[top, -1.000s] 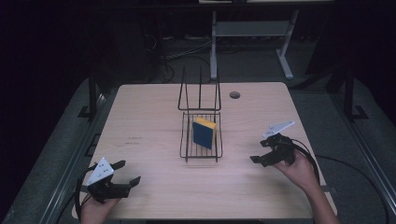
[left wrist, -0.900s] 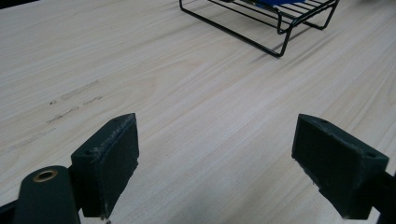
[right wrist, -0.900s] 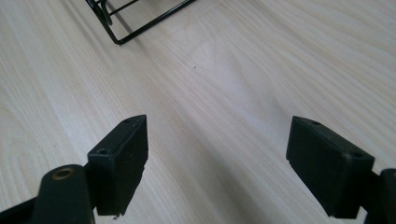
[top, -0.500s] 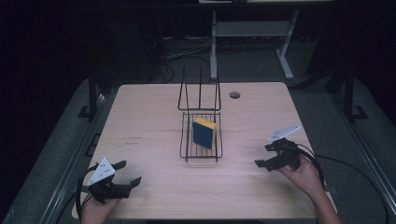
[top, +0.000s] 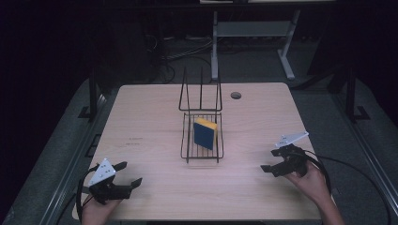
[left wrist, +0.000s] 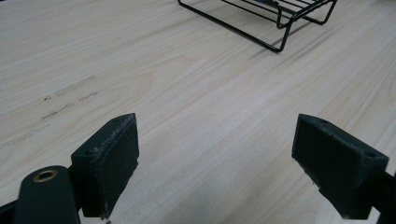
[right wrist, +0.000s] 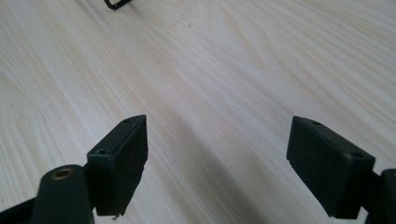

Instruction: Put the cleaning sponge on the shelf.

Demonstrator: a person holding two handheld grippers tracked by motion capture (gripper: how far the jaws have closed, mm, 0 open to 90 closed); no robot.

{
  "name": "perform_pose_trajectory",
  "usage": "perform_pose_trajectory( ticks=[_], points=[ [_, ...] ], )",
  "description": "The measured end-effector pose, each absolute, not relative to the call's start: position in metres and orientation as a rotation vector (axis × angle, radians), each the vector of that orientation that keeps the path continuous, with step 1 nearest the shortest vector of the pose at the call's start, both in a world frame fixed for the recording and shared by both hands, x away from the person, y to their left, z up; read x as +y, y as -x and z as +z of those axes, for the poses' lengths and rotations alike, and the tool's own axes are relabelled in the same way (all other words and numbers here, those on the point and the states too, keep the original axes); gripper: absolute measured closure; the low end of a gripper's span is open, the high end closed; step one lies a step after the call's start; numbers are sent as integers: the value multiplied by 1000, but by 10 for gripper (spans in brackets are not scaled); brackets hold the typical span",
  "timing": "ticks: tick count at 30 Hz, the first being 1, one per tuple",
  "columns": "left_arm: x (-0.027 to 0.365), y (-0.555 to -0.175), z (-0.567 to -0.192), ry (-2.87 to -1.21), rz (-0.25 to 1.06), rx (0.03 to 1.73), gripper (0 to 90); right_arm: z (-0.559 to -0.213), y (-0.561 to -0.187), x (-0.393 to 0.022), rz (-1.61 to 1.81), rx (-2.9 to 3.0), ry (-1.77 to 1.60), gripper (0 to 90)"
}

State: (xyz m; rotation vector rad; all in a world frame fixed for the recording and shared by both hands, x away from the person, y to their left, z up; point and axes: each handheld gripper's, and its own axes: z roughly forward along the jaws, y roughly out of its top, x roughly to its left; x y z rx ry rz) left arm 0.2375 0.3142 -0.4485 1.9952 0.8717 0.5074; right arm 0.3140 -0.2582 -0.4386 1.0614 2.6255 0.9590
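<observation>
The sponge (top: 205,133) stands on its edge in the rack (top: 202,140), so the wires hold it up. Both hand-held grippers, left (top: 126,176) and right (top: 269,160), are released and empty, low over the bench (top: 150,117).

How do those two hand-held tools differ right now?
The left black two-jaw tool sits at the near left corner of the pale wooden table; the right black two-jaw tool is farther up, near the right edge. The left points right, the right points left. Both are open and hold nothing.

Left gripper (left wrist: 215,158) jaws apart over bare table (left wrist: 187,93), wire rack (left wrist: 261,18) beyond.
</observation>
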Motion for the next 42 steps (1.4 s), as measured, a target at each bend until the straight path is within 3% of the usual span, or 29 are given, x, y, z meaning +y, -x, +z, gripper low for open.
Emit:
perform_pose_trajectory(
  ticks=[42],
  points=[
    [315, -234, -449, -1992, 507, 872, 142, -461, -271, -288, 1006, 2550, -1137, 198]
  ],
)
